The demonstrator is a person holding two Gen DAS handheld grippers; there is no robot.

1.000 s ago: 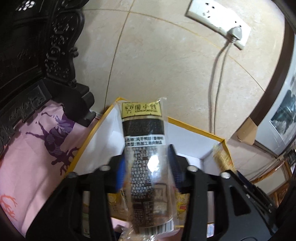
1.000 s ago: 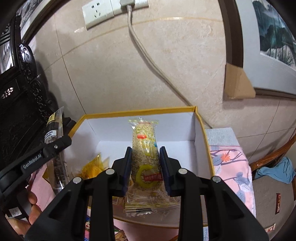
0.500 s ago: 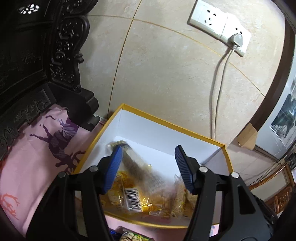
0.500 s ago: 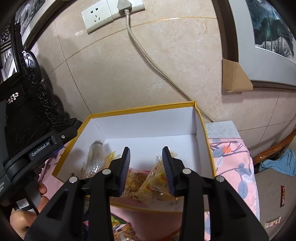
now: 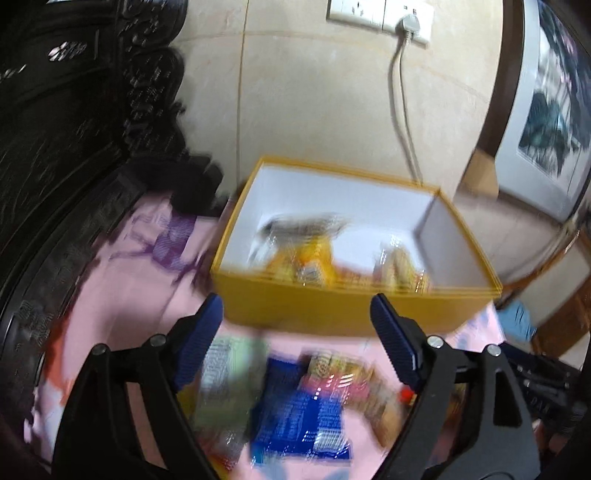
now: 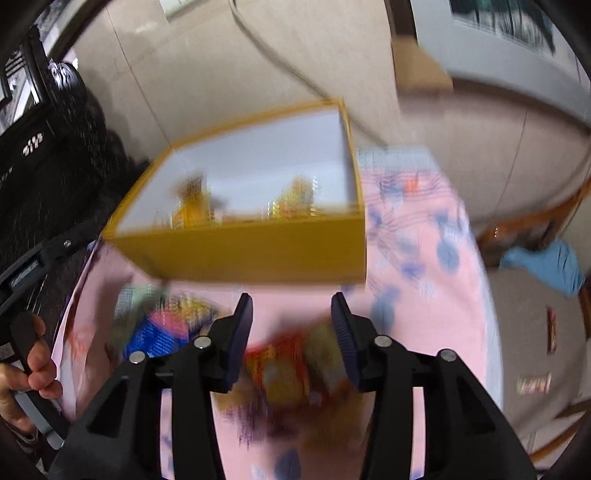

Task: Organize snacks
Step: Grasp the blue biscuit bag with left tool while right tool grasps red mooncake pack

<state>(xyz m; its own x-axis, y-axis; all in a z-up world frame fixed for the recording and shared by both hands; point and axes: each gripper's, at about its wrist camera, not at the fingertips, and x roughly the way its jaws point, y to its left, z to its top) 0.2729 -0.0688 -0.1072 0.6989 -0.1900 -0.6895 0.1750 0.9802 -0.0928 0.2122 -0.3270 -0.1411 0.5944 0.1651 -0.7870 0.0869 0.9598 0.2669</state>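
Note:
A yellow box (image 5: 332,310) with white inside walls stands on a pink cloth; it also shows in the right wrist view as the yellow box (image 6: 258,251). Several snack packets lie in it, among them a dark clear-wrapped stick (image 5: 306,223) and yellow packets (image 5: 314,258). My left gripper (image 5: 295,314) hangs in front of the box, its jaws opening wide with nothing between them. Below it lie loose snacks, one a blue packet (image 5: 303,421). My right gripper (image 6: 291,317) is also in front of the box, jaws opening and empty, above a red and yellow packet (image 6: 280,365). Both views are blurred.
Dark carved wooden furniture (image 5: 74,129) rises on the left. A tiled wall behind carries a socket (image 5: 380,14) with a cable running down. A person's hand (image 6: 26,369) holds the left gripper's handle. A blue cloth (image 6: 546,262) and small wrappers (image 6: 532,384) lie on the floor at right.
Both grippers let go of their snacks, the dark stick and the yellow-green packet, into the box. Both then drew back from the box toward the loose snacks and opened wider.

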